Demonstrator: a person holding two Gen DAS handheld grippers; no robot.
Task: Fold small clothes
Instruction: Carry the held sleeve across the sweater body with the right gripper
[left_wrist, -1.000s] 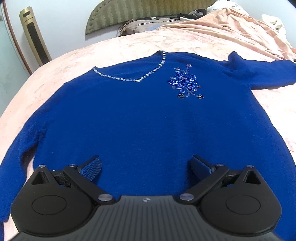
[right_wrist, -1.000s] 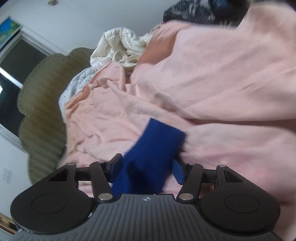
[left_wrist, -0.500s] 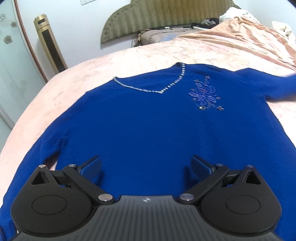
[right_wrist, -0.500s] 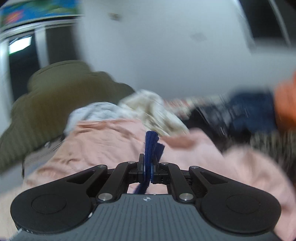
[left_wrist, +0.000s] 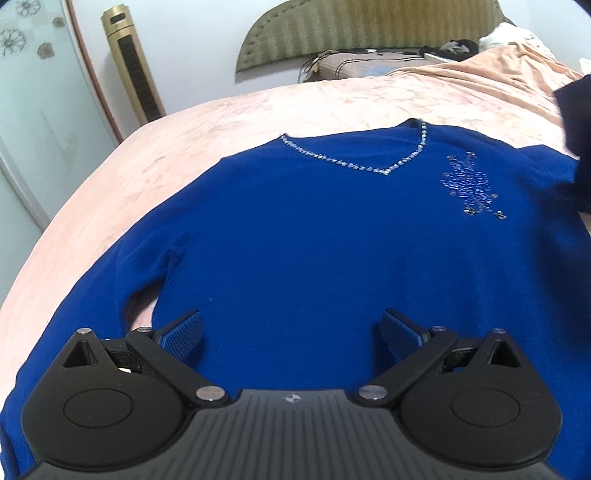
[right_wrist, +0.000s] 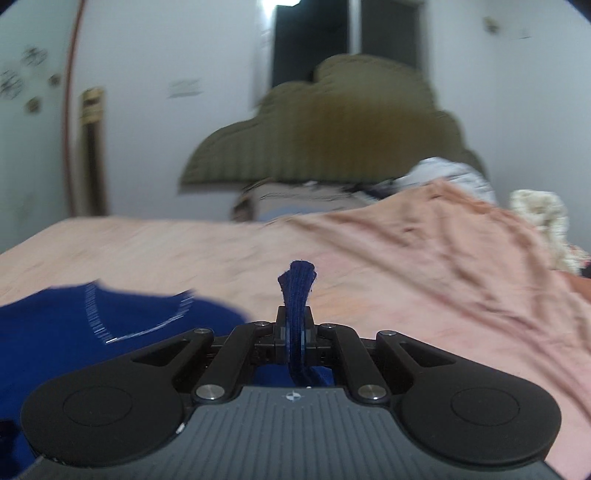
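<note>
- Sweater (left_wrist: 332, 258) lay flat, front up, on the pink bedspread (left_wrist: 184, 147) in your left wrist view, its beaded V-neck (left_wrist: 354, 168) toward the headboard (left_wrist: 369, 33) and the sequin flower (left_wrist: 469, 184) off to the right.
- Your left gripper (left_wrist: 291, 332) hovered over the lower body of the garment with its jaws wide apart and nothing between them; whether the pads touched the knit could not be told.
- Compared with a second earlier, that camera had swung so the neckline sat further right, and the garment's right sleeve no longer lay stretched out on the bed. A dark blue blurred shape (left_wrist: 576, 140) hung at the right edge instead, probably that sleeve lifted.
- In your right wrist view, the right gripper (right_wrist: 293, 338) was clamped on the sleeve cuff (right_wrist: 297, 288), a ribbed tuft standing up between the closed jaws.
- A second earlier those jaws had been open around the cuff on the bed; now you had pinched it, raised it and turned toward the sweater body (right_wrist: 74, 332), which showed at lower left.
- That suggested the first fold was under way: the sleeve was being carried inward across the chest, while the garment's left sleeve (left_wrist: 92, 295) was not yet folded.
</note>
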